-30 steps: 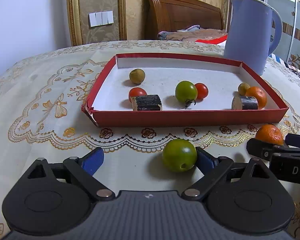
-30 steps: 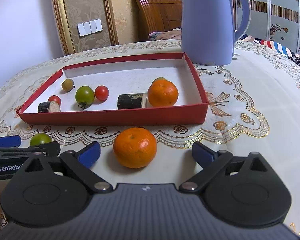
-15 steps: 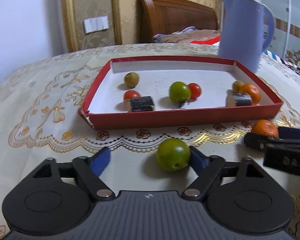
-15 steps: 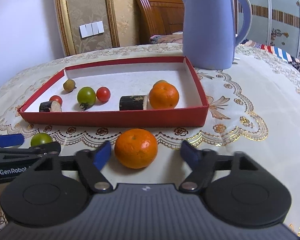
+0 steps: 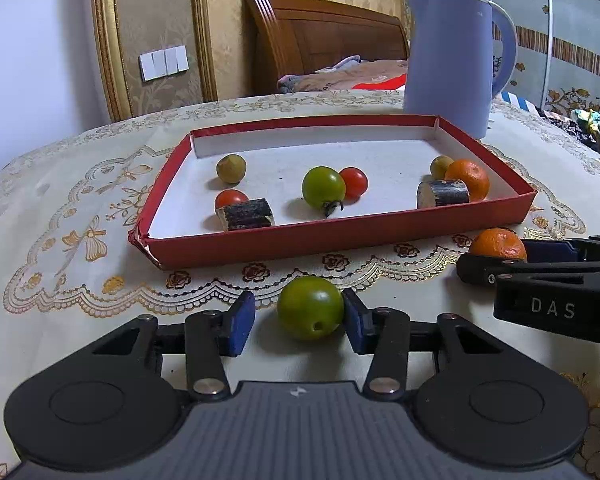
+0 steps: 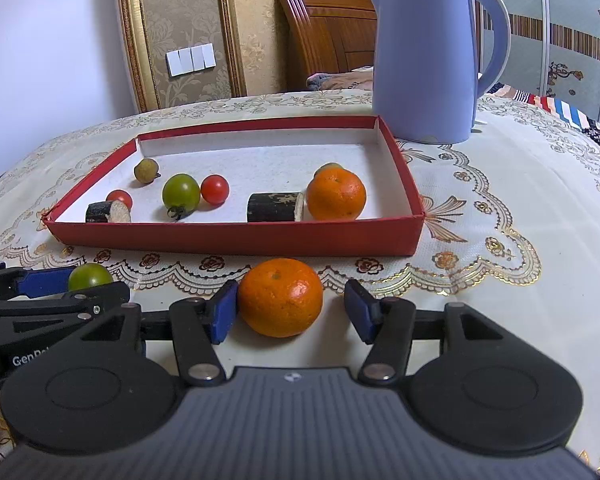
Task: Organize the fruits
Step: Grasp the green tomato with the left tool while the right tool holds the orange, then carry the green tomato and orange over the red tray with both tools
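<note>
Two wrist views over the clothed table [image 5: 80, 208]. We held the left gripper [image 5: 298, 320] around a green tomato [image 5: 310, 307] lying on the cloth just in front of the box's near wall. Its jaws had just been closing: the right pad [image 5: 352, 320] touched the tomato's side, while the left pad [image 5: 242, 322] stood a little apart, so the tomato lay between them, not yet clamped.

We held the right gripper [image 6: 290, 316] around an orange [image 6: 280, 297], also on the cloth before the near wall, toward the box's right end. Its jaws too had just been closing: the left pad [image 6: 222, 314] touched the orange, and a gap showed at the right pad [image 6: 360, 314], so there was no grip.

The red box [image 5: 340, 236] sat mid-table with a white floor. Toward its left end lay a small brownish fruit [image 5: 231, 168], a red tomato [image 5: 231, 199] and, touching it, a dark stick piece [image 5: 246, 215]. Near the middle, a second green tomato [image 5: 323, 187] touched a second red tomato [image 5: 354, 183]. At the right end, a second orange [image 5: 468, 178] lay beside a second stick piece [image 5: 442, 194], with another small fruit [image 5: 441, 166] behind them.

A blue kettle [image 5: 448, 64] stood beyond the box's far right corner.
</note>
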A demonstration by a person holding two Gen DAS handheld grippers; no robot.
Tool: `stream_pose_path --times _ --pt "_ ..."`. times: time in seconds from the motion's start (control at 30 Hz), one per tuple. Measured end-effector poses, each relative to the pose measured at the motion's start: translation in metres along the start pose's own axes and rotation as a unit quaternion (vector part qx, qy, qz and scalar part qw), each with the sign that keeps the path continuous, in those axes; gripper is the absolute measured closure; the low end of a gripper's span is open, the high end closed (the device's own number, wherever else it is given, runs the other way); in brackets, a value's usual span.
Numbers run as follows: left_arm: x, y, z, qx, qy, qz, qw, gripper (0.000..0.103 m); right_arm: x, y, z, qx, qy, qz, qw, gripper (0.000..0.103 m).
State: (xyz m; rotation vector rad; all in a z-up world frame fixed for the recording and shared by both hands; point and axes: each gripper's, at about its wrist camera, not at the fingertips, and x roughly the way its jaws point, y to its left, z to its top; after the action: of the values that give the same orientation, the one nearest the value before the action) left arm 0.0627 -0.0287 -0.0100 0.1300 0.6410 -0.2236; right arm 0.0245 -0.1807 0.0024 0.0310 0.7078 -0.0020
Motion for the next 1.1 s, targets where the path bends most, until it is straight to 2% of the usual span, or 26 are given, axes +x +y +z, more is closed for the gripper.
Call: stream_pose_path --times 0.07,0.13,0.4,0.67,0.87,0.97,1.1 --pt "-0.001 -0.001 0.0 0.004 -0.001 -0.006 1.0 0.071 0.0 0.001 0.0 -0.004 -0.001 0.007 1.0 0.057" --pt "-0.001 -0.003 -0.001 0.011 -0.003 -0.001 0.9999 0.071 -0.001 0.004 0.0 -0.012 -0.001 0.009 1.0 0.062" --pt "-0.002 -0.006 -0.002 0.018 -0.008 0.014 0.9997 0.072 -0.002 0.005 -0.001 -0.016 -0.004 0.007 1.0 0.062" --pt "-0.007 0.0 0.0 0.004 -0.012 0.007 0.9999 0.072 -0.009 0.002 -0.003 -0.009 -0.015 0.015 1.0 0.062" --pt "-0.019 0.007 0.002 -0.018 -0.037 -0.004 0.9992 0.072 -0.021 -0.001 -0.005 -0.011 -0.031 0.021 0.999 0.062" --pt "-0.022 0.007 0.005 -0.017 -0.043 0.005 0.9989 0.072 -0.027 -0.001 -0.001 -0.013 -0.043 0.022 0.999 0.062" --pt "-0.021 0.009 0.013 -0.026 -0.039 -0.006 0.9989 0.072 -0.034 0.0 0.011 -0.028 -0.061 0.017 0.998 0.062"
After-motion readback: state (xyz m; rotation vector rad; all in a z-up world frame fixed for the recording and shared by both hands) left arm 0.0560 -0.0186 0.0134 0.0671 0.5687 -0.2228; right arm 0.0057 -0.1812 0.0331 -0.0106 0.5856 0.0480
